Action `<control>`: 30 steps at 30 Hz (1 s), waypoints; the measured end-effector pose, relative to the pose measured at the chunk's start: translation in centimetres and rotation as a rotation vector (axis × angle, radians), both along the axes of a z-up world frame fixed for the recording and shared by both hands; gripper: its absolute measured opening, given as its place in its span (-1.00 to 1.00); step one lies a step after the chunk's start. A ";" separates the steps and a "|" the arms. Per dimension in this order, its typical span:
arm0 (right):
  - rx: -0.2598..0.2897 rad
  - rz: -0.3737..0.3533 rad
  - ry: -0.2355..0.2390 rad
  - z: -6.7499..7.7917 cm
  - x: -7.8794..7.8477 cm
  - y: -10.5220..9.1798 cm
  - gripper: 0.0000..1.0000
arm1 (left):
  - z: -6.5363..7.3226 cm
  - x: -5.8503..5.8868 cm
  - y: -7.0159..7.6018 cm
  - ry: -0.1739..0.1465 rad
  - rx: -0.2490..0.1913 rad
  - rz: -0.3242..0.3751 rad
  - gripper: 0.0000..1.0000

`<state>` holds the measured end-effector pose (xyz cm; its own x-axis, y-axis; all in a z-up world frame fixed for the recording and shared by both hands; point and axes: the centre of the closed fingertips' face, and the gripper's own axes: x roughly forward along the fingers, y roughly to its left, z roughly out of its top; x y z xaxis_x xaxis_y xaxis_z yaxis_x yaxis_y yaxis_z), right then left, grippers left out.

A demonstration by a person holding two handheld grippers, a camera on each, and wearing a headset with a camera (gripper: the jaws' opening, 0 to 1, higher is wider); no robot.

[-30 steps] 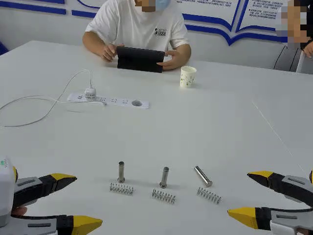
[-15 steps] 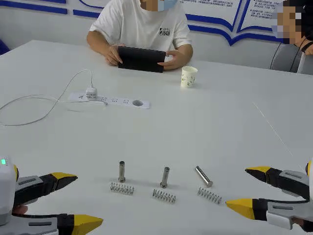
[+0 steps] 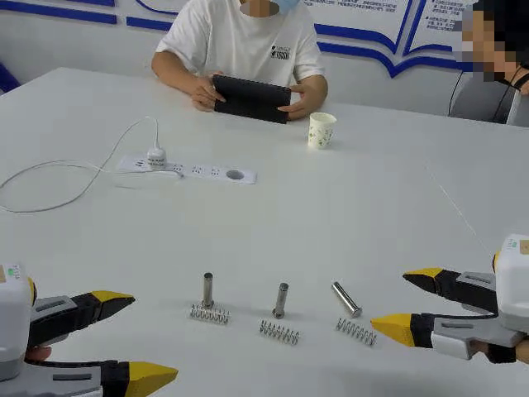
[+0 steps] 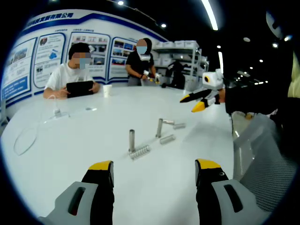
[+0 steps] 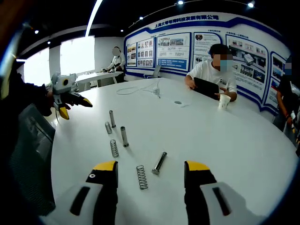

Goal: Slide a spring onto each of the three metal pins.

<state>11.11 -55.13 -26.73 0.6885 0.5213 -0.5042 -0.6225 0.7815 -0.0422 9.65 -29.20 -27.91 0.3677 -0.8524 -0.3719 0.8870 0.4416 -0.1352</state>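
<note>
the yellow-tipped black left claw (image 3: pixel 149 337) is hovering low over the white worktop (image 3: pixel 347 207), well to the left of the middle upright steel pin (image 3: pixel 281 299) and nearer the wearer. its jaws are standing wide apart, gripping nothing. left of the middle pin, a second short steel pin (image 3: pixel 207 290) is standing upright, and a small coiled wire spring (image 3: pixel 209 313) is lying just in front of its base. a second coiled spring (image 3: pixel 278 332) is lying just in front of the middle pin itself. right of the middle pin, the third steel pin (image 3: pixel 345 299) is lying on its side, with the third coiled spring (image 3: pixel 356 332) resting just in front of it. further right of the middle pin, the yellow-tipped black right claw (image 3: pixel 393 299) is hanging just above the worktop, released and carrying nothing, its nearer tip close to the third spring but apart from it. far behind the middle pin, a white power strip (image 3: pixel 198 171) with a plugged-in cable is lying to the left, a patterned paper cup (image 3: pixel 321 130) is standing slightly to the right, and a seated person in a white shirt (image 3: pixel 244 41) is holding a dark tablet (image 3: pixel 252 98).
</note>
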 end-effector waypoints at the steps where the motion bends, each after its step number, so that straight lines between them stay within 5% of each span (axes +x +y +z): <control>1: -0.003 -0.002 0.002 0.0 0.2 0.0 0.15 | 0.0 0.0 0.0 0.000 -0.001 0.001 0.43; 30: -0.061 -0.096 0.113 -2.7 5.2 0.5 -0.25 | -0.1 0.0 0.1 0.004 -0.001 0.005 0.42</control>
